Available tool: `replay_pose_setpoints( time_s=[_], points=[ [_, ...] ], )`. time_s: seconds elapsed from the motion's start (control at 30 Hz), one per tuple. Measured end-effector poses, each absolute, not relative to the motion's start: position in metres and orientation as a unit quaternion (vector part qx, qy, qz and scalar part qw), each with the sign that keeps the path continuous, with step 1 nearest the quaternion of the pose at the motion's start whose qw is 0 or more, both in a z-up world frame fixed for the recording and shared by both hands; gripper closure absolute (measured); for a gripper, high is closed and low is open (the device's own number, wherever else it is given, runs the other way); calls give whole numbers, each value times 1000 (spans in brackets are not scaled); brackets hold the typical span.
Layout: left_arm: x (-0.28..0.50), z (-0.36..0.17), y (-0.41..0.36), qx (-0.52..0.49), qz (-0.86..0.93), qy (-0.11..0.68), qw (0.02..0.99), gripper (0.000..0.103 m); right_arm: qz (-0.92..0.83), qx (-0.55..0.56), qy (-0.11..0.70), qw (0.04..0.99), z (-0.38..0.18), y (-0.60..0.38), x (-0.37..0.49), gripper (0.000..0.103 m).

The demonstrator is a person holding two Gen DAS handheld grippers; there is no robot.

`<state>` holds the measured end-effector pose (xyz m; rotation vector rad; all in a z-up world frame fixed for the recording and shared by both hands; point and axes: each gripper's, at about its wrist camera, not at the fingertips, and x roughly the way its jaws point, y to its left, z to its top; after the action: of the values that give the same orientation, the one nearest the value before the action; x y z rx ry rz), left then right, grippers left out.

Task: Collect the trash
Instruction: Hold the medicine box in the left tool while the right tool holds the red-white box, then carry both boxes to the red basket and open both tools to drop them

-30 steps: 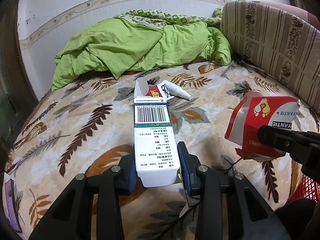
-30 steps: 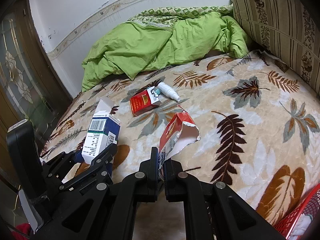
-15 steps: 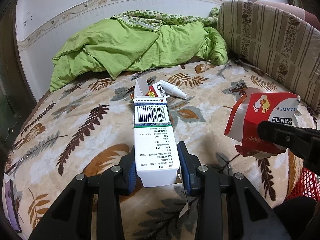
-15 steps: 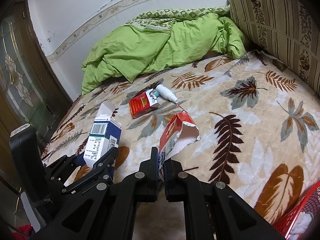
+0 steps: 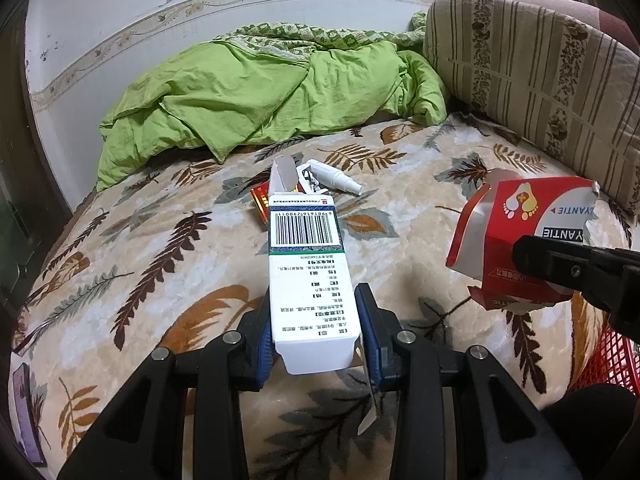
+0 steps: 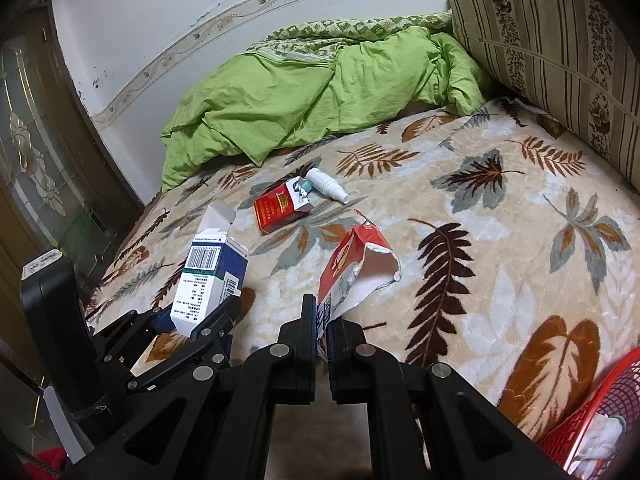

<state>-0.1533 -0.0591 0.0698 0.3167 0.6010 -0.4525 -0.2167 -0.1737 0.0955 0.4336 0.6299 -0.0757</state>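
**Beside the red basket: two cartons in hand, two pieces left lying**

Just left of the red basket (image 6: 600, 392), lifted clear of the leaf-print blanket (image 6: 480, 240): right gripper (image 6: 322, 320) clenched flat on the bottom edge of the torn red carton (image 6: 352, 268), ragged mouth gaping upward. Likely empty, feather-light, thin card. Crushes easily, so no call for a harder squeeze. Better pinched on the doubled seam than on the ripped lip, which would probably tear further.

Farther left of the basket, also off the blanket: left gripper (image 5: 316, 332) grasping the white-and-blue carton (image 5: 306, 264) across its narrow sides near the closed base, blue pads pressed on both faces, top flap open at the far end. Probably empty too. Stiff along its length, soft across the walls. Held low, so apt to swing or slip if jerked.

Well beyond the basket, mid-blanket: red cigarette pack (image 6: 278, 208), lid torn open, lying flat. Best taken across its short sides. Just beside it, perhaps touching: white spray bottle (image 6: 326, 186) on its side, likely hard, smooth and prone to roll. Best clamped across the body, not the thin nozzle.

Farthest from the basket, against the wall: rumpled green quilt (image 6: 320, 92), no trash visible on it.
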Motion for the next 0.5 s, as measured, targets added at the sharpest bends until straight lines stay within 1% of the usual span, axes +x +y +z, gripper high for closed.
replay_pose_setpoints(
  time_s=[0.37,0.5],
  points=[
    [-152,69,-57,151,-226,294,917,68,-37,215,307,926,96,-174,-217,98],
    [-158,73,-60,151,-250,288,912,68,-42,212,302,929,102,-178,-230,98]
  ],
)
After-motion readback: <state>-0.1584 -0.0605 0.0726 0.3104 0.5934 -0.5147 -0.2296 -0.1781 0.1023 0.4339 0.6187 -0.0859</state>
